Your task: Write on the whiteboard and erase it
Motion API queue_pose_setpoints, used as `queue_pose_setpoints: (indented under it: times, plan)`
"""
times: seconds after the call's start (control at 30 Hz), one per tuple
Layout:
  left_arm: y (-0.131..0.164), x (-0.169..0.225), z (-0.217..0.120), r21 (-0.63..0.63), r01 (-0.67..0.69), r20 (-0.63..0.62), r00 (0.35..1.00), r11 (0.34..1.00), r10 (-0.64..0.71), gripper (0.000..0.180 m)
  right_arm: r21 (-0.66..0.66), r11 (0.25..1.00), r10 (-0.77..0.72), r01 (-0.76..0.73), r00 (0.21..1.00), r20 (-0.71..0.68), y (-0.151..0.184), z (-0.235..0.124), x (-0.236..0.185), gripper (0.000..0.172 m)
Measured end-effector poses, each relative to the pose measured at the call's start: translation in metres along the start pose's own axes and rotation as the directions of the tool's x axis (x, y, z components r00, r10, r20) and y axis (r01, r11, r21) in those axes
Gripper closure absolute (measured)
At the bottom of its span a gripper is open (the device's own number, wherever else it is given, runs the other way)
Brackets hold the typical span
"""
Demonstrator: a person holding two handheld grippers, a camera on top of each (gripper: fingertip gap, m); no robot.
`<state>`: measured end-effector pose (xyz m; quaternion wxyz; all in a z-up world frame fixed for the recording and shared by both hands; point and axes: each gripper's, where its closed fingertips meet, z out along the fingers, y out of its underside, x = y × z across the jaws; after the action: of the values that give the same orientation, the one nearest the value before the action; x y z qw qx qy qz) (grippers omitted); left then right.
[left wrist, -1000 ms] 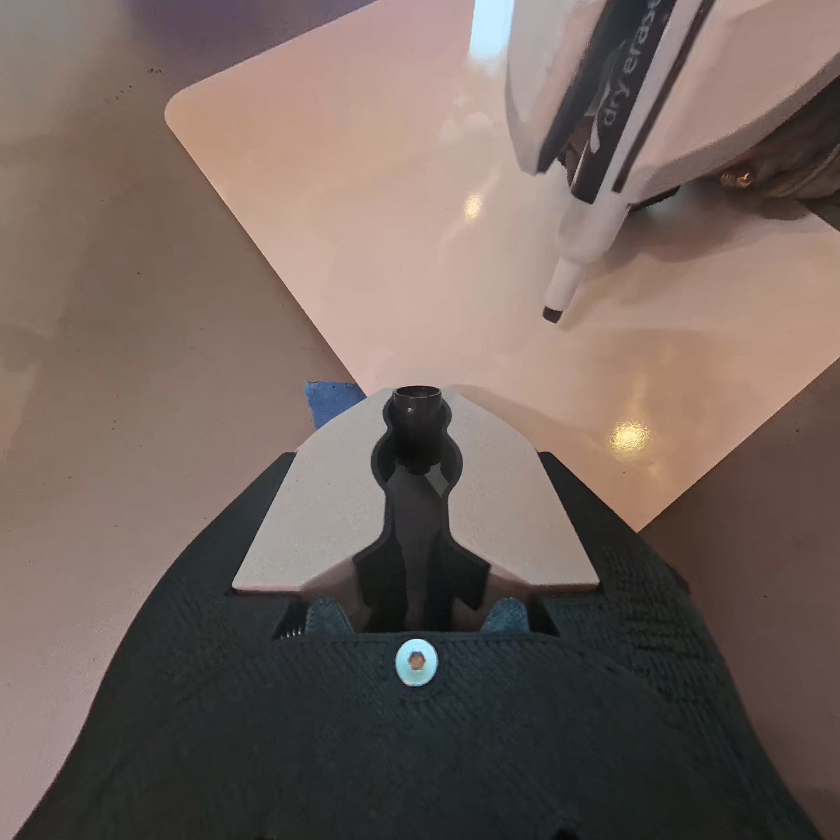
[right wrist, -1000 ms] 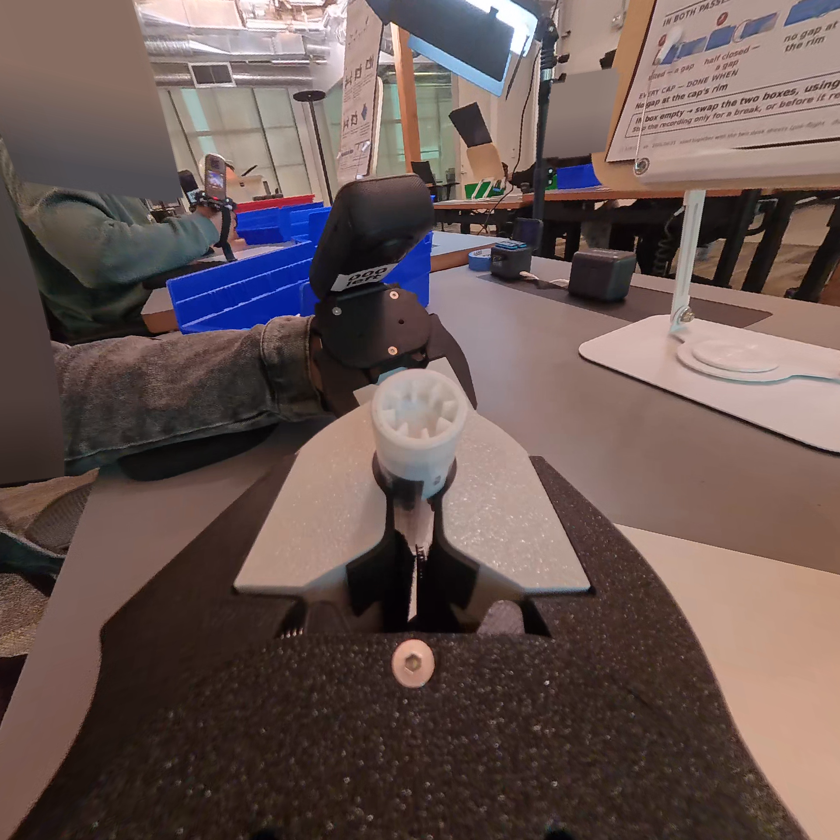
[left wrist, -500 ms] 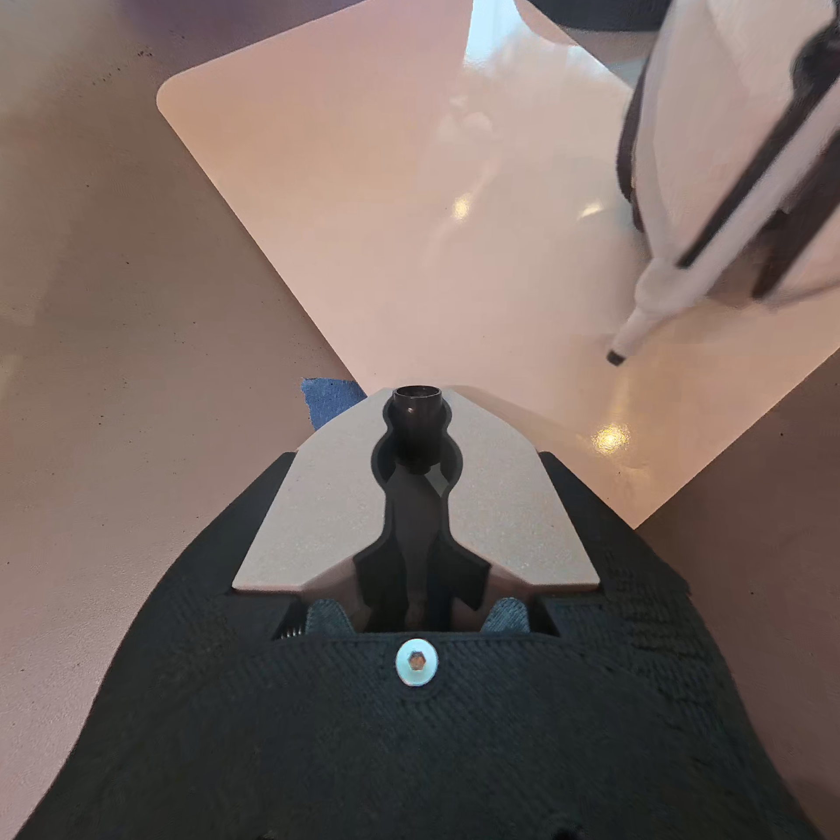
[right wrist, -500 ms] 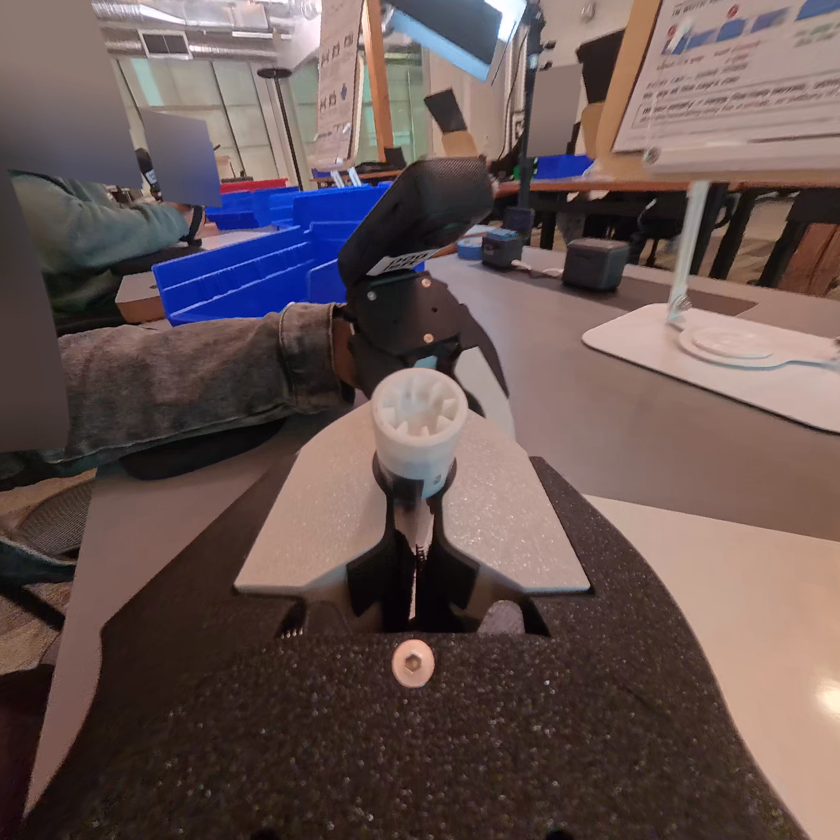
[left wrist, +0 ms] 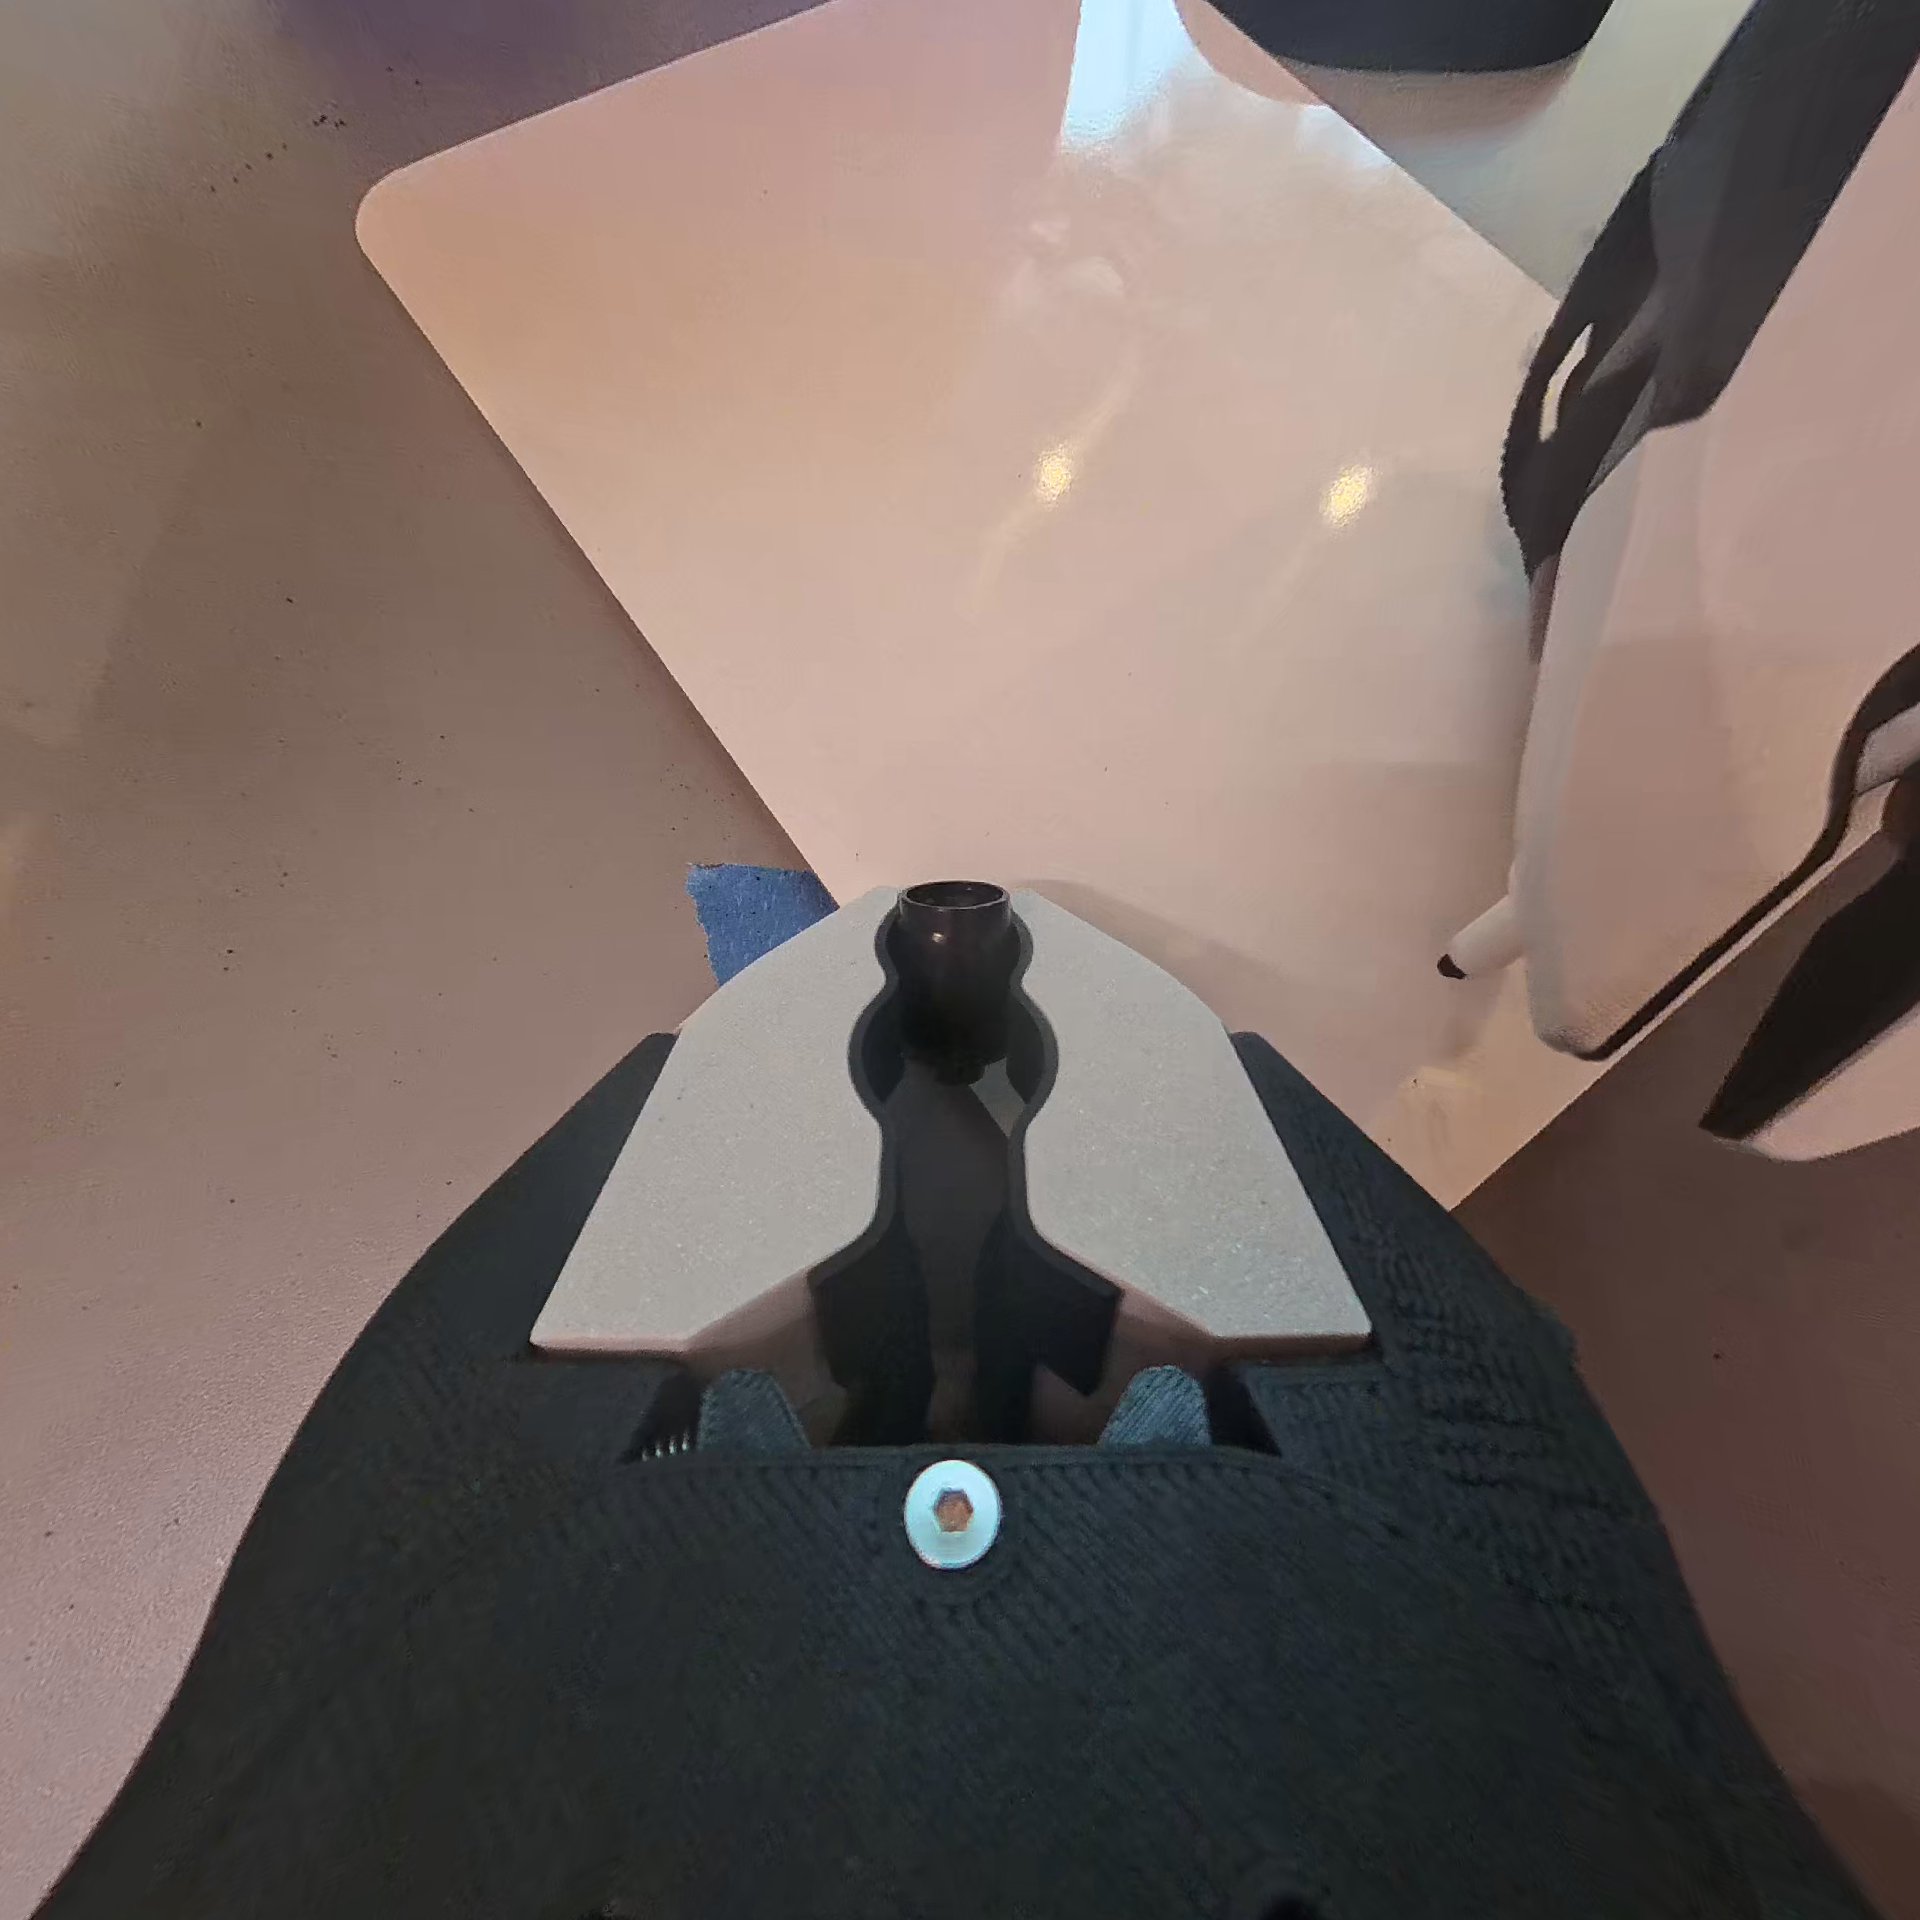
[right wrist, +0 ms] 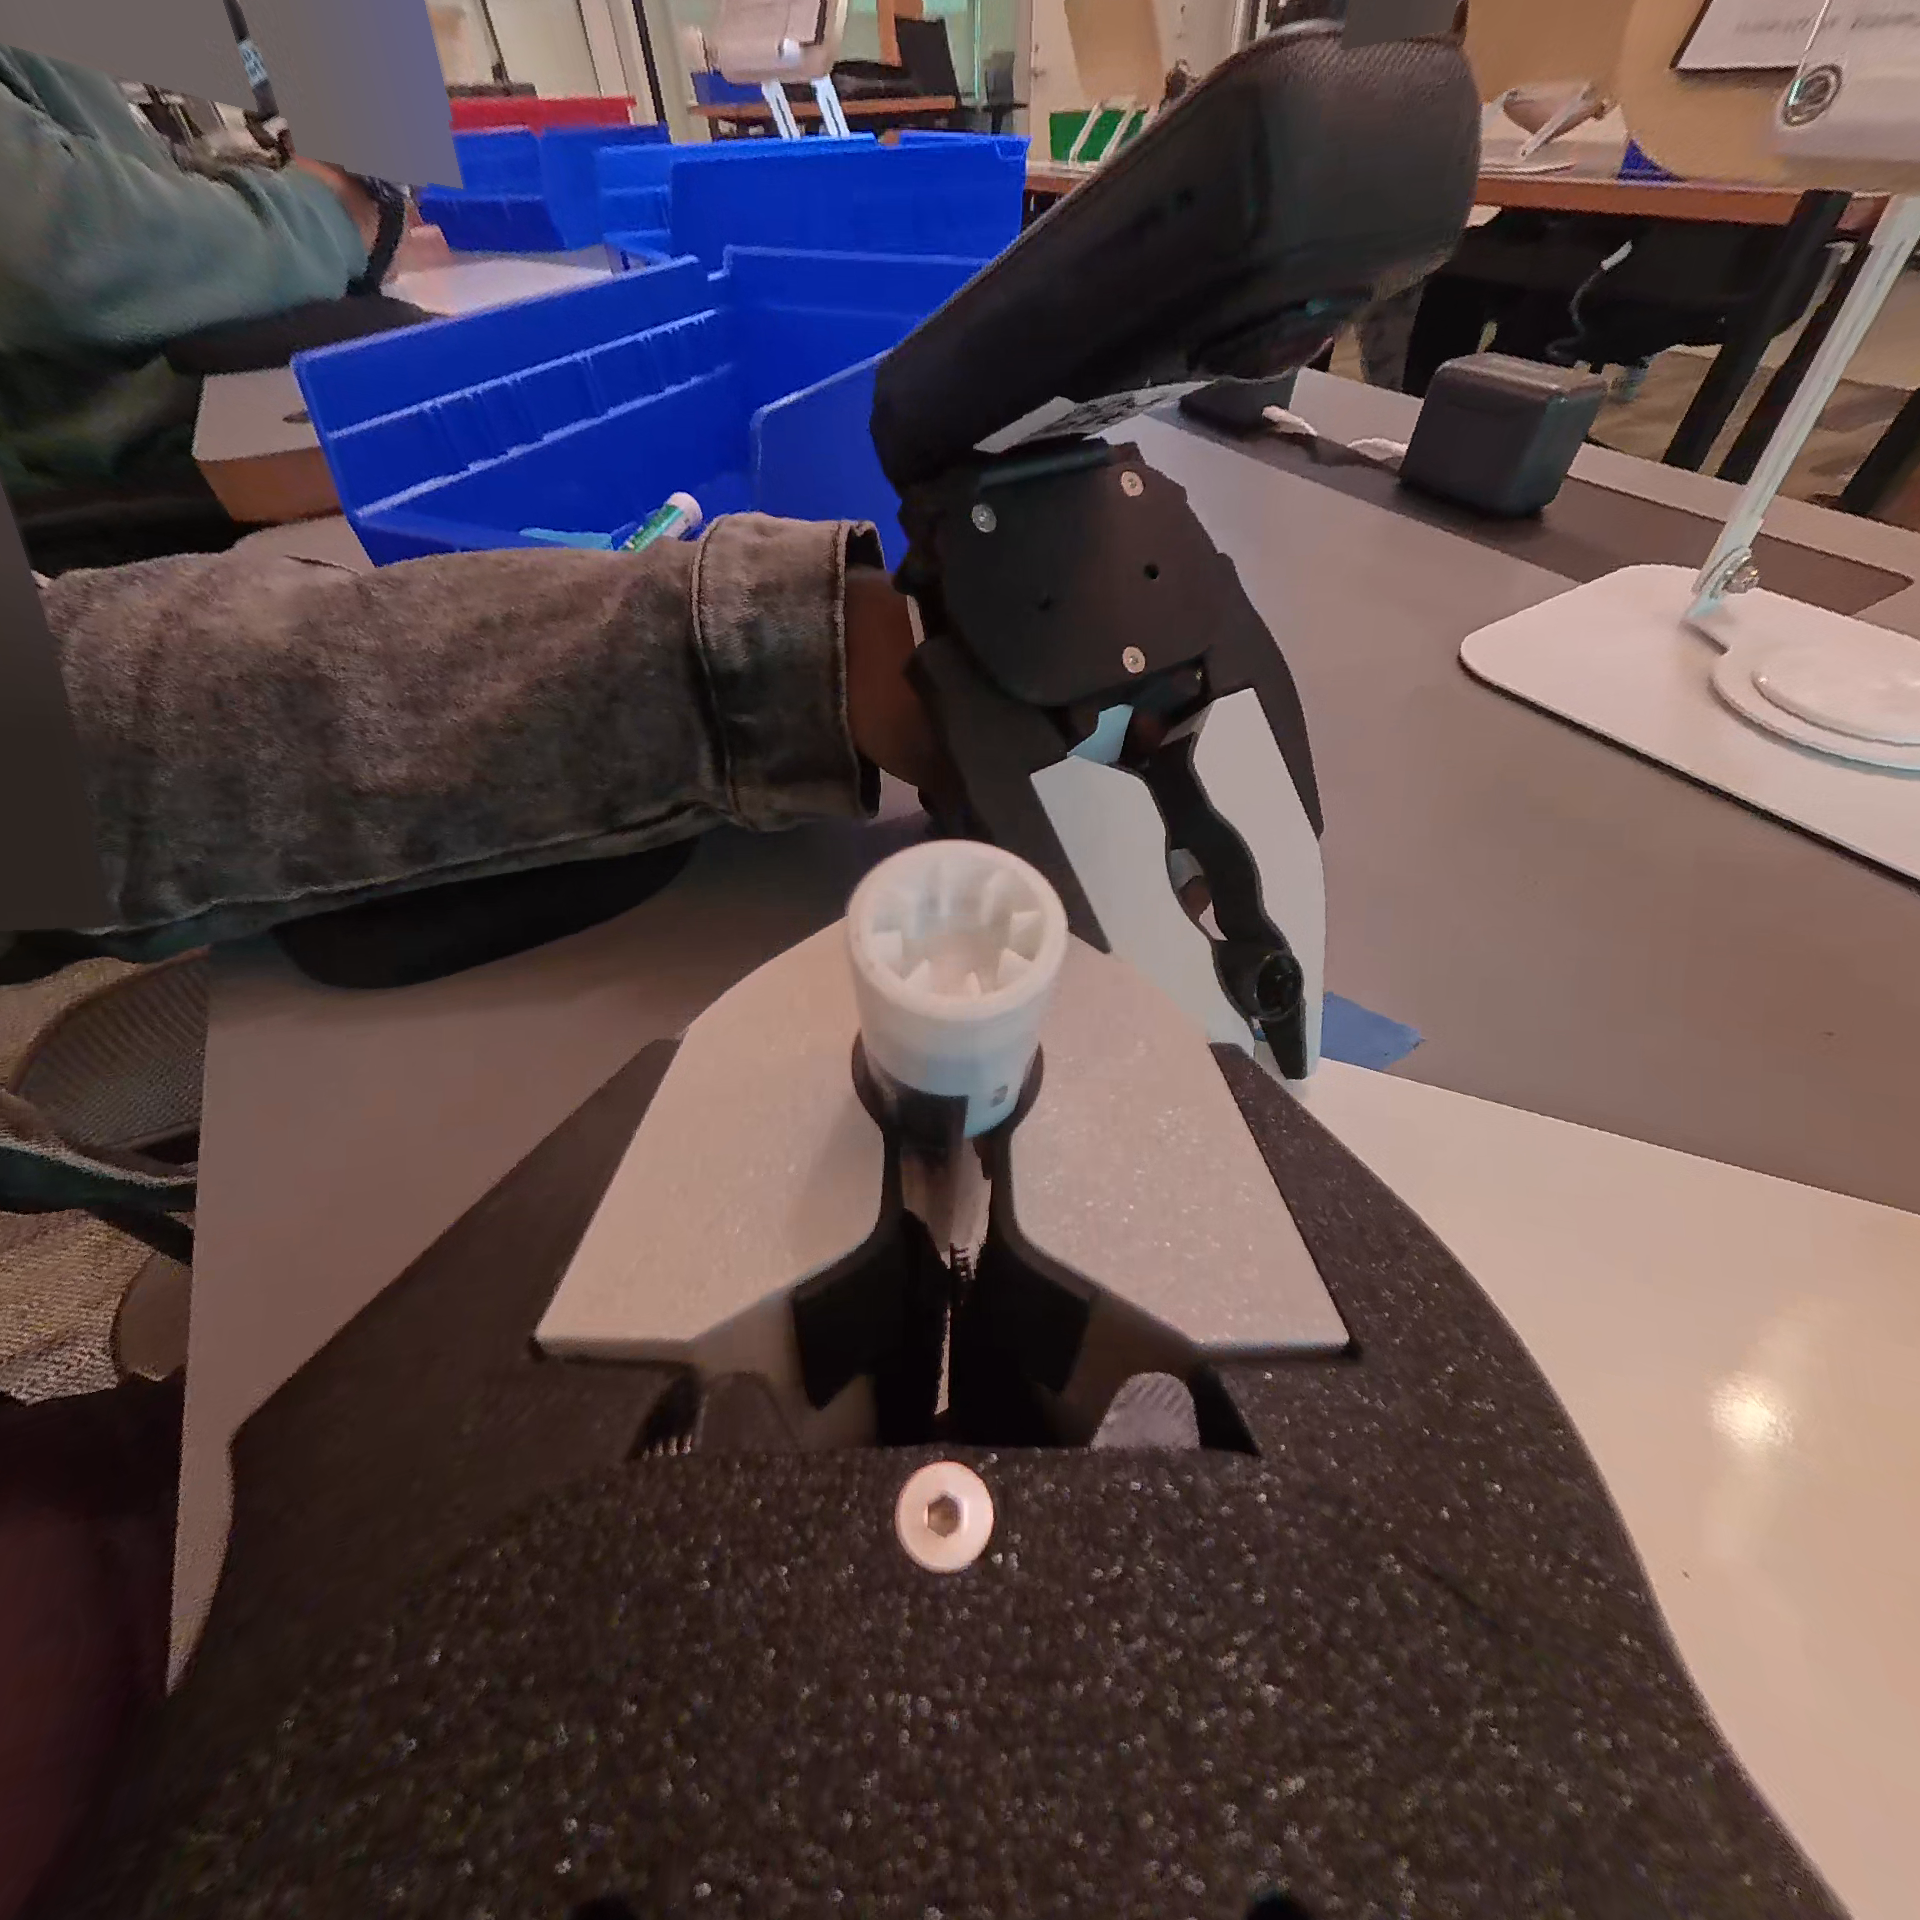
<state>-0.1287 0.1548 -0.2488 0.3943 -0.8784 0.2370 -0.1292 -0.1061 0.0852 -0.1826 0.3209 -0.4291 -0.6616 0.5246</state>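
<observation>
While clenched as before on the black cap (left wrist: 954, 940), left hand-held gripper (left wrist: 956, 966); marker tip (left wrist: 1452, 966) now lower, nearer.

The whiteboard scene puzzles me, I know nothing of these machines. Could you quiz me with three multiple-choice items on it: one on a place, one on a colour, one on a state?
1. Where does the scrap of blue tape lie?
A. At the edge of the whiteboard, just ahead of the left gripper
B. Inside a blue bin
C. On the person's sleeve

2. What colour is the marker cap in the left gripper?
A. Red
B. Black
C. Green

3. How is the marker in the right gripper?
A. Lying flat on the table
B. Capped
C. Uncapped, its dark tip pointing down at the board

Answers:
1. A: the tape peeks out beside the left fingertips at the board's edge.
2. B: the little tube between the fingers is black.
3. C: the bare tip shows below the right gripper's fingers, over the board.
</observation>
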Motion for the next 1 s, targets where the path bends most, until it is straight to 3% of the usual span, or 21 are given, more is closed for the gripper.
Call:
queue_pose_setpoints:
  times: [0.37, 1.0]
  plan:
    - [0.0, 0.0, 0.0, 0.0, 0.001, -0.001, 1.0, 1.0, -0.001, 0.165, -0.084, 0.996, -0.025, 0.019, 0.997, -0.076, 0.014, -0.029, 0.008, 0.16]
    - [0.0, 0.0, 0.0, 0.0, -0.003, -0.003, 1.0, 1.0, 0.003, 0.166, 0.019, 1.0, 0.004, -0.004, 1.0, -0.007, -0.004, -0.007, 0.022, 0.16]
